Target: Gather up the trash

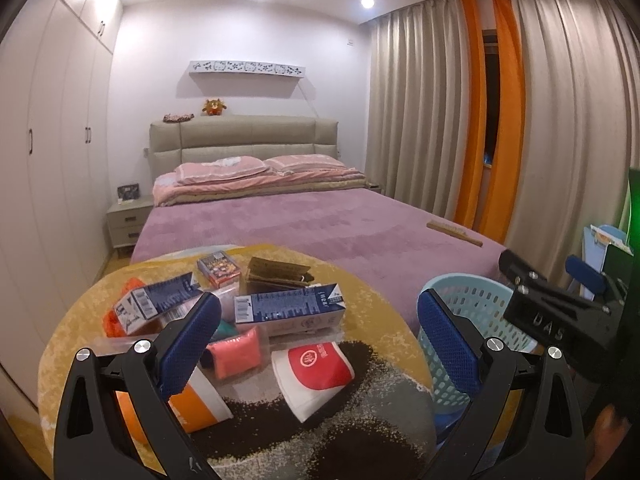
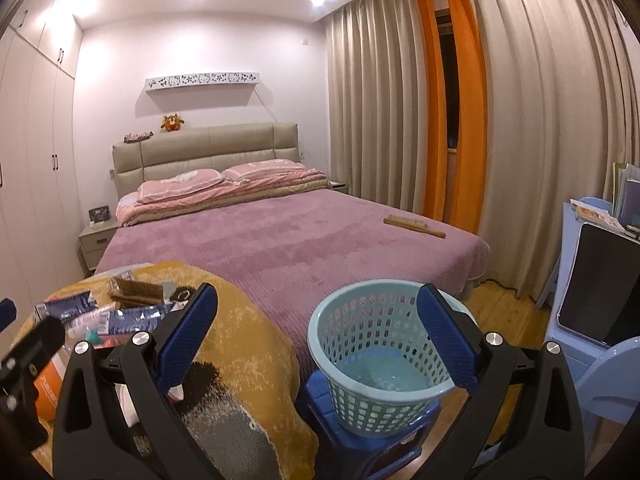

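A pile of trash lies on a round table with a yellow and black cloth [image 1: 384,344]: two blue and white cartons [image 1: 290,312] [image 1: 154,306], a pink packet [image 1: 238,352], a red and white packet [image 1: 316,372], an orange and white packet [image 1: 200,396], a brown folded bag [image 1: 276,274] and a small colourful box [image 1: 220,268]. My left gripper [image 1: 320,340] is open above the pile. A light blue perforated basket [image 2: 376,356], with nothing in it, stands on a blue stool [image 2: 320,400] to the right of the table. My right gripper [image 2: 318,340] is open above the basket. It also shows in the left wrist view [image 1: 560,312].
A bed with a purple cover [image 2: 288,240] lies behind the table, with a wooden brush [image 2: 414,226] on it. Curtains [image 2: 520,140] hang at the right. A blue chair [image 2: 600,320] with a dark tablet stands at the far right. Wardrobes [image 1: 52,160] line the left wall.
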`<state>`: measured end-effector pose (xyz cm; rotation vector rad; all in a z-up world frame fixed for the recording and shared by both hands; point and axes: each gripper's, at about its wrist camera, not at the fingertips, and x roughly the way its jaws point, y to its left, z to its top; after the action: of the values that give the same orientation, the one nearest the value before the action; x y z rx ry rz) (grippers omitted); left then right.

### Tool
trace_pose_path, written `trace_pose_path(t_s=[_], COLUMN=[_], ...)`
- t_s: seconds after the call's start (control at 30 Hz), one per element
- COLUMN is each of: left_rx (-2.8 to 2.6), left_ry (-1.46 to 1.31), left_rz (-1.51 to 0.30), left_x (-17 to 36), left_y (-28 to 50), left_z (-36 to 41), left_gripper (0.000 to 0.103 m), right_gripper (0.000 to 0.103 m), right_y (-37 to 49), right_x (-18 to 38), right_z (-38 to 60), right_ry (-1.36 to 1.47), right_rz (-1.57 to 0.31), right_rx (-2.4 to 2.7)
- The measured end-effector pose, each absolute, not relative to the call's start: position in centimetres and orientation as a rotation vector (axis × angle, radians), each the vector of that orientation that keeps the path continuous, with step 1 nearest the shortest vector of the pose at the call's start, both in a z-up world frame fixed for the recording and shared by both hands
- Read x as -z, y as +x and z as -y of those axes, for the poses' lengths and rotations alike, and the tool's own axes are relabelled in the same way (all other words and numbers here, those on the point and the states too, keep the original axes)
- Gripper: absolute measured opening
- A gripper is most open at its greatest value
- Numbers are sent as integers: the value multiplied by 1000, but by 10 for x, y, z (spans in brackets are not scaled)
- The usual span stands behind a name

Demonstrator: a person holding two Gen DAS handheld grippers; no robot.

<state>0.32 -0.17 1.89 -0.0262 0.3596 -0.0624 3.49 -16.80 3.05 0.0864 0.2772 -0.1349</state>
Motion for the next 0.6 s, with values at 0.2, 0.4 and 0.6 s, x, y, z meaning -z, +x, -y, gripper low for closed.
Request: trace_pose_path(t_s=[0.2,0.4,0.6], left_rx=[56,53,57], left_ry=[-15,-13,-10], left_rz=[-362,-378,-378], left_x=[-17,-13,-11], left_y=[5,6,4], left_z=[1,4,7], left_gripper=[96,96,96], right_gripper=[95,95,93], right_y=[39,45,45], right_x=[-27,-24,-19], right_z=[169,173,179], right_ry=[96,99,103], right_rz=[-280,-292,-309], right_rx=[137,132,143])
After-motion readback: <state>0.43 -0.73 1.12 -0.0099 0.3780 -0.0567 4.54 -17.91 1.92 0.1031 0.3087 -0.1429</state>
